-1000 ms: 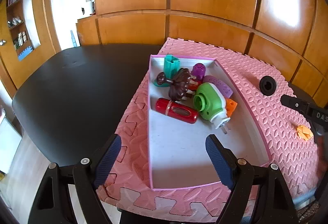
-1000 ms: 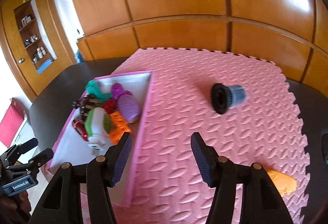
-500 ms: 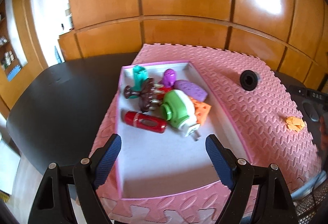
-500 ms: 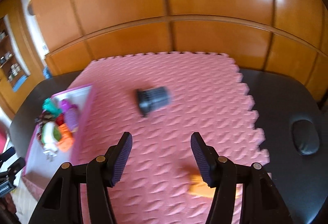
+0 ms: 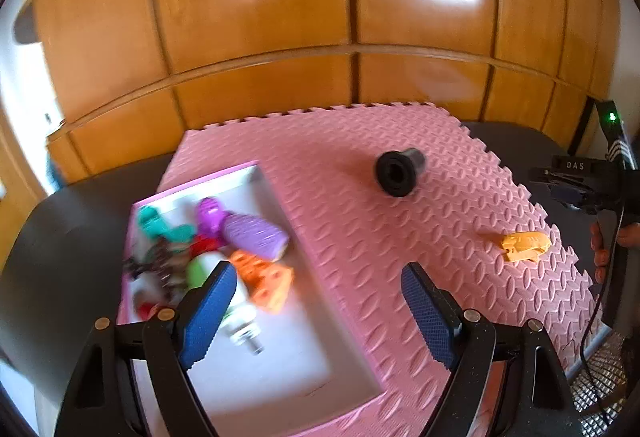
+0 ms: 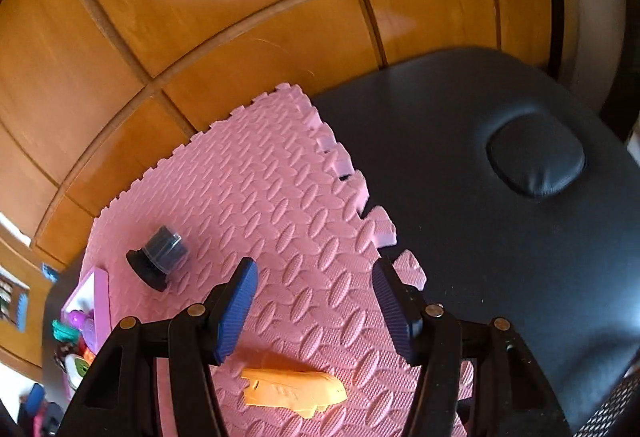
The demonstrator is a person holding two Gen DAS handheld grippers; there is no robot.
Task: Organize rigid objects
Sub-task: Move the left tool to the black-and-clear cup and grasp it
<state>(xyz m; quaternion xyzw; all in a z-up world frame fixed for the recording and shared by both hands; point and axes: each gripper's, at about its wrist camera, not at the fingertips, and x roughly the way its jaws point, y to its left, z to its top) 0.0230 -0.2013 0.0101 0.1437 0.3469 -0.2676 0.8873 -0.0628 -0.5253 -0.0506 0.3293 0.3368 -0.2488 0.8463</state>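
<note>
The pink-rimmed tray (image 5: 280, 205) with a white floor sits on the left of the pink foam mat (image 5: 360, 229) and holds several toys, among them a purple one (image 5: 256, 235) and an orange block (image 5: 266, 283). My left gripper (image 5: 316, 297) hovers open over the tray's right wall, nothing between its blue pads. A black cylinder (image 5: 398, 173) lies on its side on the mat, also in the right wrist view (image 6: 160, 257). An orange toy plane (image 6: 294, 391) lies on the mat just below my right gripper (image 6: 314, 285), which is open and empty.
The mat (image 6: 280, 197) lies on a black padded table (image 6: 500, 237) with a round cushion (image 6: 536, 157). Wooden wall panels (image 5: 320, 17) stand behind. A person's hand (image 5: 600, 249) grips a black handle at the mat's right edge.
Both views have swung to the right. The tray slid to the left in the left wrist view. The right gripper rolled and now hangs over the orange plane near the mat's right edge.
</note>
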